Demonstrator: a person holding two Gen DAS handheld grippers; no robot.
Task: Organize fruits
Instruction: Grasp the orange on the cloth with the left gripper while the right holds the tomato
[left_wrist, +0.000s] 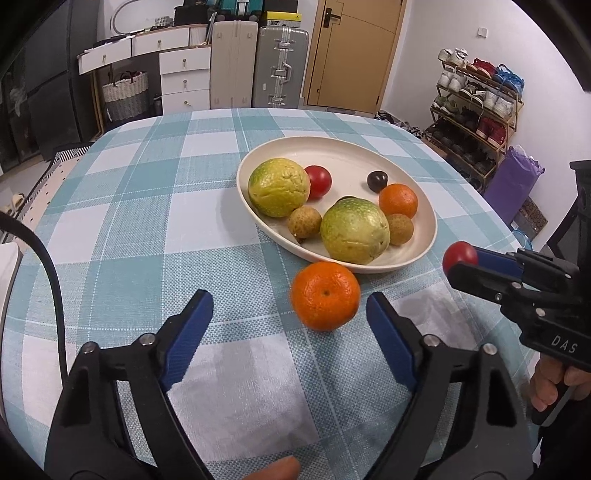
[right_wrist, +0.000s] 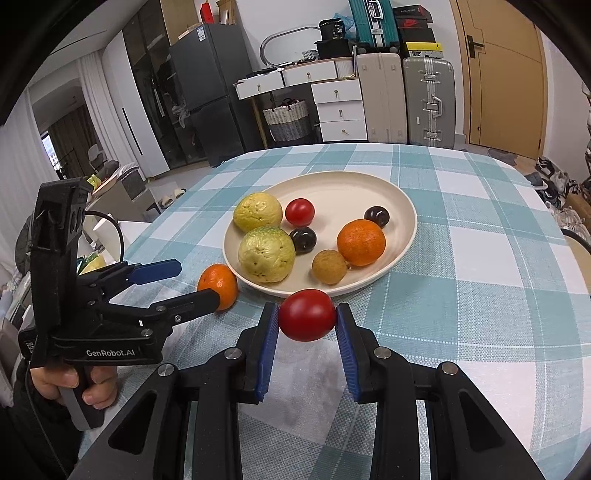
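My right tongs (right_wrist: 307, 320) grip a red tomato (right_wrist: 306, 315) at the plate's (right_wrist: 399, 254) 6 o'clock rim, ready to drop in, while my left tongs (left_wrist: 290, 325) gape around the loose tangerine (left_wrist: 325, 295) on the desk (left_wrist: 147, 221), needing closure.

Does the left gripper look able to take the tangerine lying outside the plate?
Probably yes. The tangerine sits on the tablecloth just ahead of the open left gripper, between its fingers, beside the plate; nothing blocks it.

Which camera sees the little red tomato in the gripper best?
The right wrist view: the small round red tomato sits centred, pinched between the right gripper pads. The left wrist view catches it only near the right edge, partly behind a finger.
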